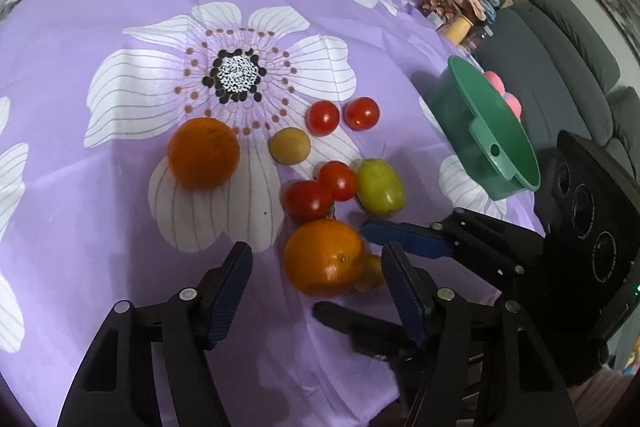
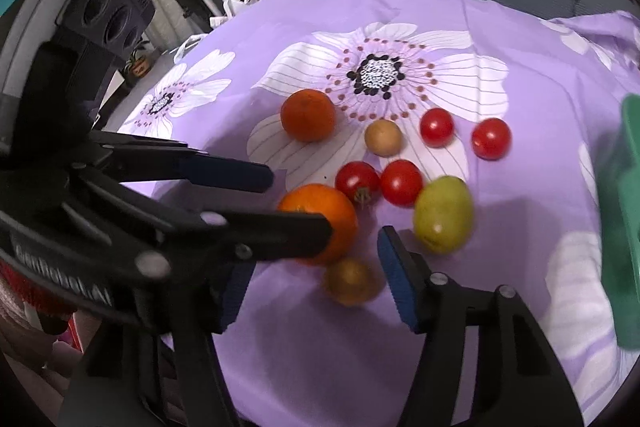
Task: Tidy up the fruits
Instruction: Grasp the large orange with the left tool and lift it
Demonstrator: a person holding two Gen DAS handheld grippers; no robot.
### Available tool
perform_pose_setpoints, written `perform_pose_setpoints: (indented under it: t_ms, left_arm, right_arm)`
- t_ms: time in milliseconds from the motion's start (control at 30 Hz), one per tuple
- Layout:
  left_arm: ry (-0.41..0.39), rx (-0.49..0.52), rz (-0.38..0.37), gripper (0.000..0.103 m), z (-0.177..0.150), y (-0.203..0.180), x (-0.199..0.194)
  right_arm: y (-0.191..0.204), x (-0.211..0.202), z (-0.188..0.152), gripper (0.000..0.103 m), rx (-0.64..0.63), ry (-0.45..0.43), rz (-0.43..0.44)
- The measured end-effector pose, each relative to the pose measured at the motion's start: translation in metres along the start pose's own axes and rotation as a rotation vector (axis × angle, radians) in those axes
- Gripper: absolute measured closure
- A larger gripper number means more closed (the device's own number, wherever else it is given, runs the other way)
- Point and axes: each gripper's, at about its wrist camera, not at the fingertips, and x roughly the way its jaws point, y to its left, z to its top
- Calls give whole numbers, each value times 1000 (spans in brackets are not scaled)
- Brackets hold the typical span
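Observation:
On the purple flowered cloth [image 1: 120,211] lie two oranges, several red tomatoes [image 1: 323,117], a green-yellow fruit [image 1: 380,193] and two small tan fruits. My left gripper [image 1: 316,247] is open, and the near orange [image 1: 324,259] sits between its fingertips with a gap on the left side. My right gripper [image 2: 316,259] comes in from the right and is open too. A small tan fruit [image 2: 352,281] lies between its blue pads [image 2: 396,279], nearer the right one. In the right wrist view the left gripper's fingers [image 2: 280,233] cross in front of the orange [image 2: 340,211].
A second orange [image 1: 204,153] and the other tan fruit [image 1: 289,146] lie farther back. A green bowl [image 1: 452,107] with a handle stands at the cloth's right edge, pink things behind it. A grey sofa and piled clothes are behind the table.

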Motion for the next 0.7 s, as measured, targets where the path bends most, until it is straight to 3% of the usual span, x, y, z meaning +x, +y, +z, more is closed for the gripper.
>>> perform_pose_setpoints:
  t_ms: [300,467,700]
  left_arm:
    - [39,-9,-16,46,5,4,16]
    - [42,-14,-46,56,4,5,15]
    - [41,-9,-43,56,4,3,13]
  right_arm:
    - [5,10,8,55,-48,17,-3]
    - [3,11,8,56,-51,3,1]
    - [3,8,5,56,-43,-13,-1]
